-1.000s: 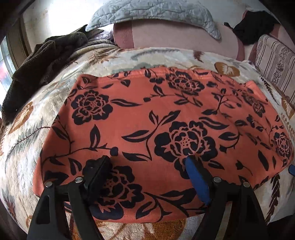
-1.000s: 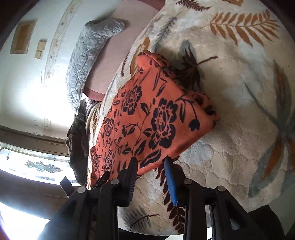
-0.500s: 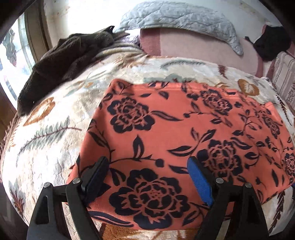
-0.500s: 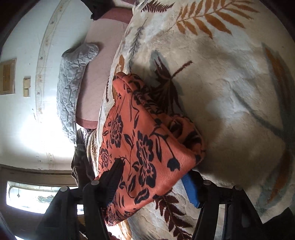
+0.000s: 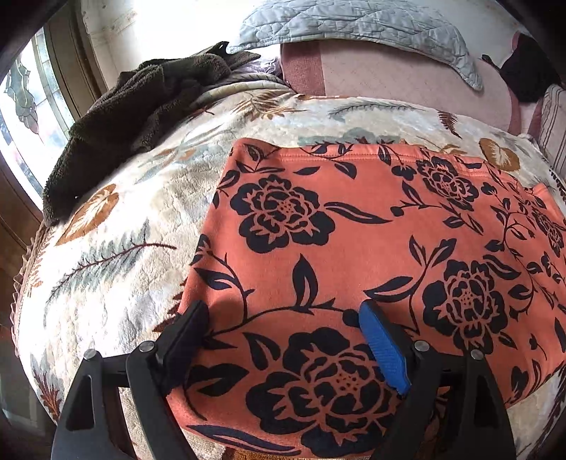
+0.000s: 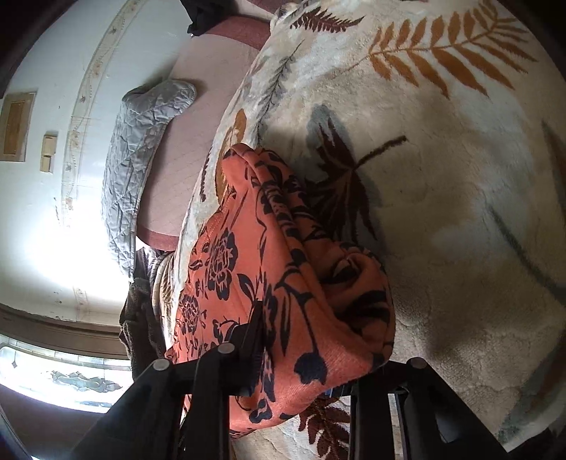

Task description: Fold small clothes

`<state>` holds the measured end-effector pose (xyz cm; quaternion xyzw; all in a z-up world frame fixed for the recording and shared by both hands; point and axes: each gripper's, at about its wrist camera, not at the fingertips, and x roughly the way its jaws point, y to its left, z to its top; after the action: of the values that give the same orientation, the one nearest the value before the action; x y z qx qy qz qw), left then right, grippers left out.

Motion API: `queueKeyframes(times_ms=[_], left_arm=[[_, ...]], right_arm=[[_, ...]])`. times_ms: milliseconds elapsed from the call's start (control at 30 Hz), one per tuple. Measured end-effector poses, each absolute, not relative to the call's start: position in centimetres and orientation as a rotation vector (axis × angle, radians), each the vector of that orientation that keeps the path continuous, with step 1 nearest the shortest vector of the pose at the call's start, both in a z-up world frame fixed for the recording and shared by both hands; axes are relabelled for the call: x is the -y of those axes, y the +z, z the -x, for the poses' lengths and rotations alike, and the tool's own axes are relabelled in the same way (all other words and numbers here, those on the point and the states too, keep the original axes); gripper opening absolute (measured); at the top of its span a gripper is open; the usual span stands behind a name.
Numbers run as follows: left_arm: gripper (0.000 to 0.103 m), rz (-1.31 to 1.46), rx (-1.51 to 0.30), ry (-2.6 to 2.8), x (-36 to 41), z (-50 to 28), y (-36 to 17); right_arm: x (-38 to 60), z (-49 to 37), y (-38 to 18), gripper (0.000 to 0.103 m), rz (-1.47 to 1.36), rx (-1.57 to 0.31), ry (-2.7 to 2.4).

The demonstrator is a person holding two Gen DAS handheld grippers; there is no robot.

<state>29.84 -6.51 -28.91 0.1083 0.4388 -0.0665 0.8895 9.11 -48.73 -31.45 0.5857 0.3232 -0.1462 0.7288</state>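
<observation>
An orange garment with black flowers (image 5: 353, 247) lies folded flat on a cream leaf-patterned blanket (image 5: 116, 247). My left gripper (image 5: 283, 329) is open, its black and blue fingers spread over the garment's near left corner. In the right wrist view the garment (image 6: 283, 269) is bunched at its right end and sits between the fingers of my right gripper (image 6: 307, 357). The black finger (image 6: 254, 339) lies on top of the cloth; the other finger is hidden behind the fold. The jaws stand wide apart around the cloth.
A dark brown towel (image 5: 134, 116) lies at the blanket's far left by the window. A grey quilted pillow (image 5: 353, 32) and a pink headboard cushion (image 5: 406, 78) are at the back. A black cloth (image 5: 527, 67) lies at the far right.
My left gripper has slid left along the garment's near edge to its left corner. My right gripper has moved in onto the right end, which now bunches up between its fingers.
</observation>
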Motion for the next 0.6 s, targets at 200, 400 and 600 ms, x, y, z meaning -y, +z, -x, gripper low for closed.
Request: queueKeyframes(times_ms=[200,400,600], left_arm=[[0.087,-0.168,-0.872,-0.085,4.9,-30.2,-27.7],[0.087,-0.142,-0.937,-0.094,4.1,-30.8,-28.5],[0.087,-0.087,-0.863,-0.007,2.0,-30.4,-27.1]], right_arm=[[48.1,-9.3,-30.8,0.029,-1.25,-0.719,-0.337],[48.2,-9.4,-31.2,0.03,-1.269,-0.724,-0.352],[48.4,-9.1,-31.5,0.03,-1.295,-0.713,-0.352]])
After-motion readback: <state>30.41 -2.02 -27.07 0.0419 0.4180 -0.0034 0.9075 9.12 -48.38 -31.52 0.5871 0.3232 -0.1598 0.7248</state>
